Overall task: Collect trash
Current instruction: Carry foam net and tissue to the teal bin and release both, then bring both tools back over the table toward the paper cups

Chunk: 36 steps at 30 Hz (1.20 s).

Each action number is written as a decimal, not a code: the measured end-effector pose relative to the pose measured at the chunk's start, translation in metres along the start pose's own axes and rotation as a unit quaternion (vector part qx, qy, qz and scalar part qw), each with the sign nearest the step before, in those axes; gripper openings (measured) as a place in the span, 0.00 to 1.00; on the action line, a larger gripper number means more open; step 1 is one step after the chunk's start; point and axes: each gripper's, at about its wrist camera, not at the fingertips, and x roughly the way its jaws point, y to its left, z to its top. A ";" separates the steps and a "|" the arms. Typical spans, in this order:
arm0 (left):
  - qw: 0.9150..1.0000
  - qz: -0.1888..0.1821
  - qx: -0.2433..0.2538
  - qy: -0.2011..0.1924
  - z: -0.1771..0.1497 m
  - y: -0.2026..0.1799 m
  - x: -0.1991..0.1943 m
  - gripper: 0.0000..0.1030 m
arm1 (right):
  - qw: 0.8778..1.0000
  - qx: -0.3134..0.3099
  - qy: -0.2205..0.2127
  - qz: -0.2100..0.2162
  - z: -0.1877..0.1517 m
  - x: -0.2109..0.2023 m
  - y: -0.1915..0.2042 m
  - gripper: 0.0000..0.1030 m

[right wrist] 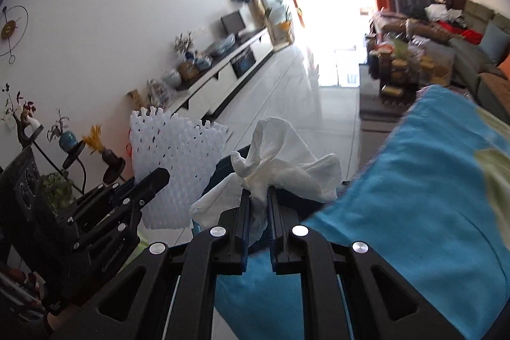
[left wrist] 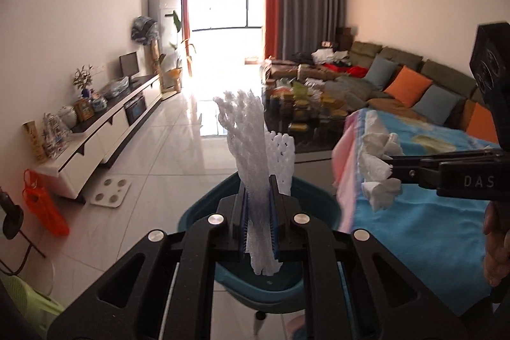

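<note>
Jaws of both grippers clamped: left gripper [left wrist: 258,223] on white foam netting [left wrist: 251,145], right gripper [right wrist: 257,223] on crumpled, probably paper, tissue [right wrist: 287,161].

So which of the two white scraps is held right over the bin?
The foam net, pinched in the left gripper, sits above the teal bin. The crumpled tissue in the right gripper is over the blue blanket.

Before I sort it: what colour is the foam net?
White foam net, clearest in the left wrist view.
</note>
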 end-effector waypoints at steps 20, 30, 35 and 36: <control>0.999 0.034 -0.041 -0.002 0.013 0.004 0.065 0.91 | 0.999 0.019 0.016 -0.036 0.001 0.031 -0.026 0.56; 0.990 0.026 -0.093 -0.100 0.024 -0.024 -0.047 0.95 | 0.973 -0.010 -0.192 -0.126 -0.059 -0.125 -0.029 0.91; 0.989 -0.017 -0.072 -0.127 0.024 -0.069 -0.086 0.95 | 0.950 -0.001 -0.253 -0.181 -0.095 -0.187 -0.037 0.93; 0.988 -0.022 -0.069 -0.134 0.024 -0.077 -0.092 0.95 | 0.946 0.000 -0.261 -0.190 -0.102 -0.198 -0.039 0.93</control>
